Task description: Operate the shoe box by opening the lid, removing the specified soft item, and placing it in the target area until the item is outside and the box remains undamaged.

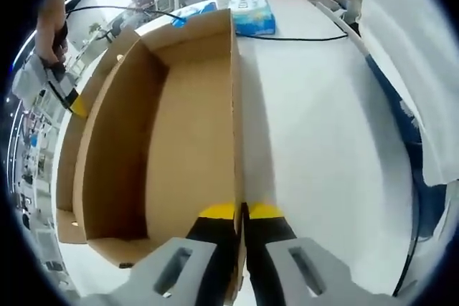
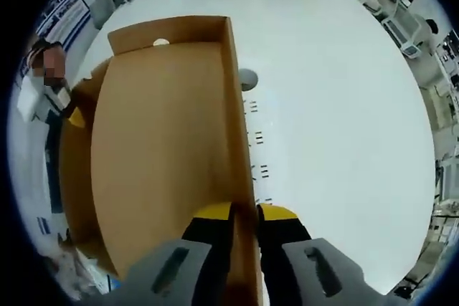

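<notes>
A brown cardboard shoe box (image 1: 186, 127) lies on the white table (image 1: 323, 141), its bare cardboard inside facing me. My left gripper (image 1: 242, 213) is shut on its near long wall, yellow-tipped jaws on either side of the edge. At the opposite side, my right gripper (image 1: 72, 102) comes in from the left. In the right gripper view, the shoe box (image 2: 165, 141) again shows its bare inside, and my right gripper (image 2: 244, 213) is shut on its right-hand wall. My left gripper (image 2: 72, 116) holds the far side there. A second cardboard layer shows along the outer edge.
A blue tissue pack (image 1: 254, 16) and a black cable (image 1: 301, 37) lie past the box's far end. A person in white (image 1: 409, 69) stands at the table's right edge. A small grey round object (image 2: 247, 77) sits beside the box wall.
</notes>
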`<state>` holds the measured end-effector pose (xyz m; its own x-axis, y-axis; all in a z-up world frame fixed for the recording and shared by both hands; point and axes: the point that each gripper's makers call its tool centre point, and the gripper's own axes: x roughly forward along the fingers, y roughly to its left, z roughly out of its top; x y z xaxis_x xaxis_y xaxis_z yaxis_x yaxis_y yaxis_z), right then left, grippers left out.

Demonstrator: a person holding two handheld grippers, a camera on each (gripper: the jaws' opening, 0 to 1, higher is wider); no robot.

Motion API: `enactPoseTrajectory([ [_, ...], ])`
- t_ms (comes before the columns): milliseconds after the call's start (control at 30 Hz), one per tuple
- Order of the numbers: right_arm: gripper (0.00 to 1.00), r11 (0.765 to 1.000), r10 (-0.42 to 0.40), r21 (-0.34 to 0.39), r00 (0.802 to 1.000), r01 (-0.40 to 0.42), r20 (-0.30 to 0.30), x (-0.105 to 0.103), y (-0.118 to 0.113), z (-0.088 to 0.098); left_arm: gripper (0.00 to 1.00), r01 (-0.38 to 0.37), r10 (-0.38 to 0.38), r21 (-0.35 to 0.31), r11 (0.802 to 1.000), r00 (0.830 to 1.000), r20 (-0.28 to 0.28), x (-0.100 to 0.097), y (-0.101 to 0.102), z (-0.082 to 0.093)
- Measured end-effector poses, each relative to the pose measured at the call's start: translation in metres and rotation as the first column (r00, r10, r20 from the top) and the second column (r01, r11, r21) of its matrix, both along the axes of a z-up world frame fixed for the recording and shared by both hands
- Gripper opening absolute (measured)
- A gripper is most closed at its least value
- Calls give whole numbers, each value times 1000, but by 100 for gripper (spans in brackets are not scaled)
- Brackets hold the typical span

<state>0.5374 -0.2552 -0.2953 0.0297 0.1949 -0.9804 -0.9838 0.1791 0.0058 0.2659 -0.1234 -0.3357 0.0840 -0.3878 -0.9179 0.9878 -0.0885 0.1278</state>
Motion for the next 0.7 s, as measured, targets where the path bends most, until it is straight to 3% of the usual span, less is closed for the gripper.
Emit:
enactPoseTrajectory([
  [200,10,1000,4,-13,999,-3,32,2,0,8,2,-7,7,-5,1000,1000,0,0,0,-1],
  [700,6,999,50,-23,988,-47,149,0,2,47,1,-7,7,-8,1000,1000,6,1,1,-3],
])
